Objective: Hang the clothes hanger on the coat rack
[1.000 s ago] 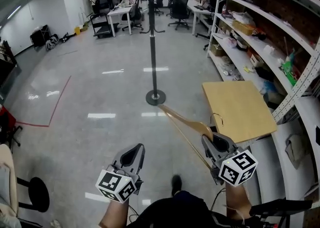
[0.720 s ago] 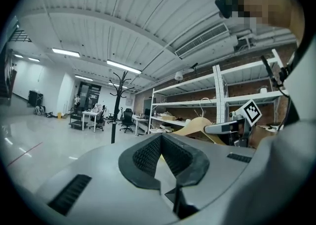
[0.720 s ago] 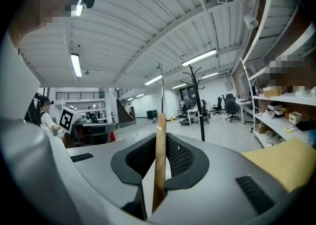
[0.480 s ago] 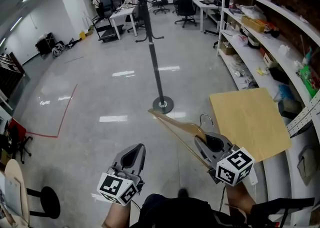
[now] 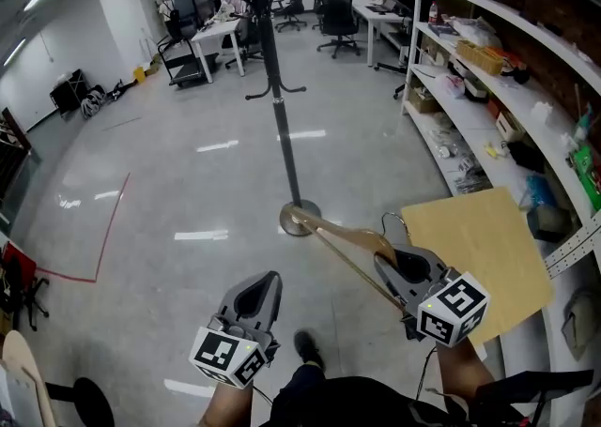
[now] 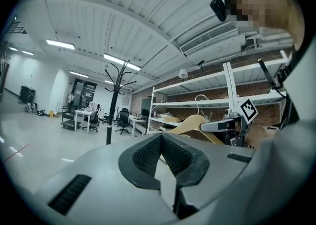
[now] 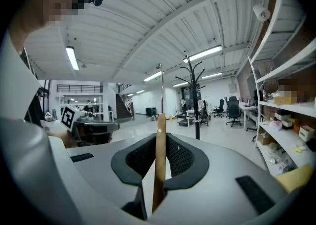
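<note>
Hanger is pinched in your right gripper, one arm pointing toward the rack base. Your left gripper is pressed together, empty.

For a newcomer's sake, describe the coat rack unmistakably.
Left of the long white shelving, on the open shiny floor, stands the coat rack. It is a lone thin black pole on a round base, with curved hooks on top, unlike the office chairs behind.
</note>
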Demonstrator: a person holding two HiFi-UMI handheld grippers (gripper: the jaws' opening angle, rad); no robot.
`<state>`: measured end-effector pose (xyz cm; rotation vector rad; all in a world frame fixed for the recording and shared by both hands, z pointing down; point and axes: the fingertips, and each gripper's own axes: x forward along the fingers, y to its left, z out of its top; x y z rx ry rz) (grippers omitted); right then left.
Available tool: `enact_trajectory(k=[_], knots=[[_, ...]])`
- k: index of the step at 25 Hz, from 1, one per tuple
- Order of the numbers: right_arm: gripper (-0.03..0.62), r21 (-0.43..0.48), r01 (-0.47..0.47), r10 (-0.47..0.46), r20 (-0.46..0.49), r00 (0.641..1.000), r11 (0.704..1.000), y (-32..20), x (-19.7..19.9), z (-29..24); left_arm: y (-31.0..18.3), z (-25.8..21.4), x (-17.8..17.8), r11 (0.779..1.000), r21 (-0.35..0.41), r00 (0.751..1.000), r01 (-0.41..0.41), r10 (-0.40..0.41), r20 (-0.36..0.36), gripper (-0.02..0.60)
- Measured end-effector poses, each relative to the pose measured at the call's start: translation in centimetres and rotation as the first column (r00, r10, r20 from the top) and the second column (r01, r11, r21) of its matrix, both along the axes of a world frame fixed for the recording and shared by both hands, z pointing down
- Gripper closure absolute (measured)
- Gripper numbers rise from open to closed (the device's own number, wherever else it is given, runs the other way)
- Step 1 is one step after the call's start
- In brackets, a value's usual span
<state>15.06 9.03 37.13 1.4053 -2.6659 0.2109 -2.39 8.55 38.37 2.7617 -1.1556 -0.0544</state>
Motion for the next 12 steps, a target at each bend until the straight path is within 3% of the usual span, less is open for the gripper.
enact_trajectory(k=[7, 12], knots=[[0.537, 0.041, 0.013, -0.012, -0.022, 1.000, 0.999, -10.8, -2.8, -3.0, -11.5, -2.8, -2.6, 0.997, 0.051, 0.996, -0.057, 0.060, -0.062, 0.581], [0.537, 0.035, 0.046, -0.046, -0.020, 0.999, 0.998, -19.7, -4.4, -4.4, -19.3, -4.3, -3.7, 0.991, 0.098, 0.994, -0.088, 0.093, -0.051, 0.581]])
